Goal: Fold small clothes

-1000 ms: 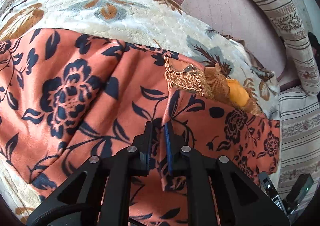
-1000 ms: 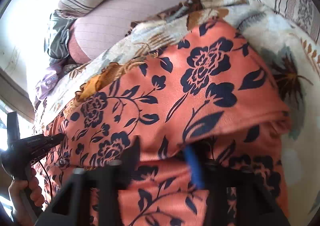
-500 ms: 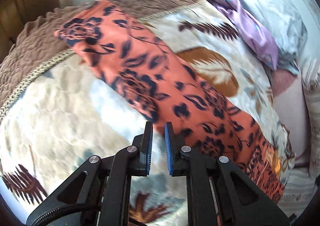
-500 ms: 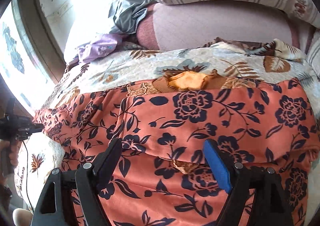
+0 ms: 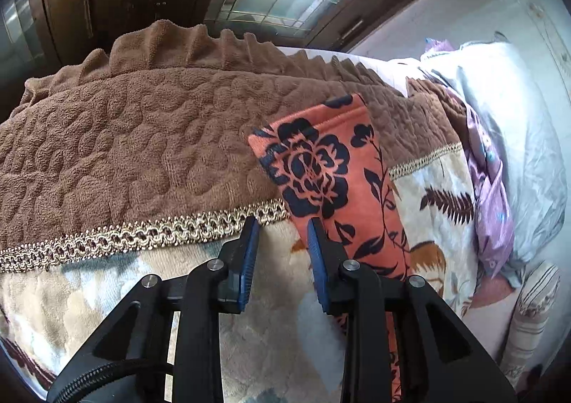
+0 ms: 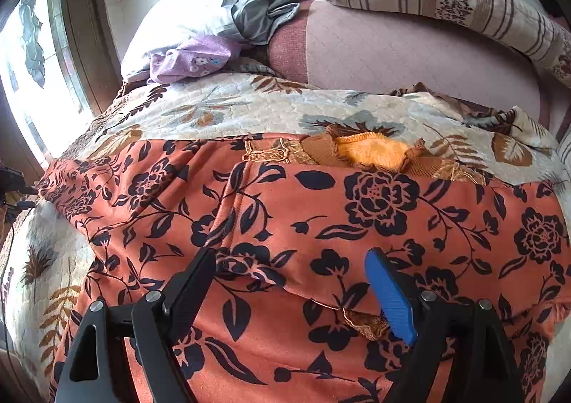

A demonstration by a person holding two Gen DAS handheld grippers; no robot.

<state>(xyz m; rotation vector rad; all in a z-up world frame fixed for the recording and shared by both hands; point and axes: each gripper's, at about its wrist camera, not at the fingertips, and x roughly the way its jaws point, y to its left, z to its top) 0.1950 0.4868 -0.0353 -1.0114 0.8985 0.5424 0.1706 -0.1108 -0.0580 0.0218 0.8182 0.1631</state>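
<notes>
Opening left claw (image 5: 279, 237) beside orange flower dress (image 5: 332, 189), nothing between jaws. Right claw (image 6: 289, 271) wide, empty, over dress on blanket (image 6: 232, 110). Grab far end low, pinch edge snug.

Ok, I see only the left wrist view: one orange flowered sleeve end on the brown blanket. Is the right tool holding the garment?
Observer: No. The right tool stands wide open above the orange garment and grips nothing.
Operator: Which part lies under it?
Observer: The broad body part. Some gold trim peeks out beside the blue finger.
Operator: And where is the neckline?
Observer: At the garment's far edge, where a yellow knitted lining shows.
</notes>
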